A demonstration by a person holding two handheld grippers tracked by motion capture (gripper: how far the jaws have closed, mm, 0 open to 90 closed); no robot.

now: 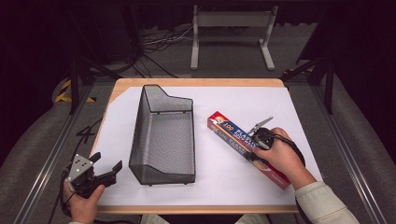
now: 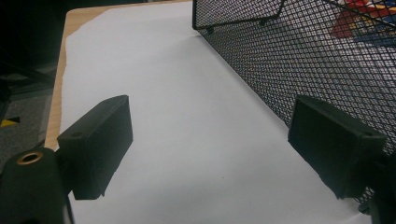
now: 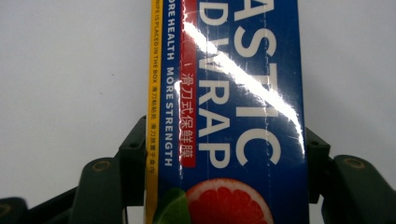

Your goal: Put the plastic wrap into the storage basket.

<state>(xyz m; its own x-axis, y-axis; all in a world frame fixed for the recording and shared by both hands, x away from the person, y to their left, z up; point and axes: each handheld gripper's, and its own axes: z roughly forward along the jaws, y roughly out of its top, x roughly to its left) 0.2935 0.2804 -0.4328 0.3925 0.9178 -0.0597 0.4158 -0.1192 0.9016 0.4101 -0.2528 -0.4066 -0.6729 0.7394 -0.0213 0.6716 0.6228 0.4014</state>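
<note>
Right gripper (image 1: 258,141) clamps the plastic wrap box (image 1: 233,137), wrist angled down-left

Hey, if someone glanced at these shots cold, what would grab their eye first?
Probably the bright blue plastic wrap box lying diagonally on the white sheet at right, with the right claw straddling it. Next, the tall black mesh basket mid-table, and the left claw open beside its near left corner.

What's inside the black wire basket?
Nothing. The basket looks empty, its mesh floor bare in the high view. The plastic wrap box lies outside, to its right on the white sheet, with the right claw around it.
</note>
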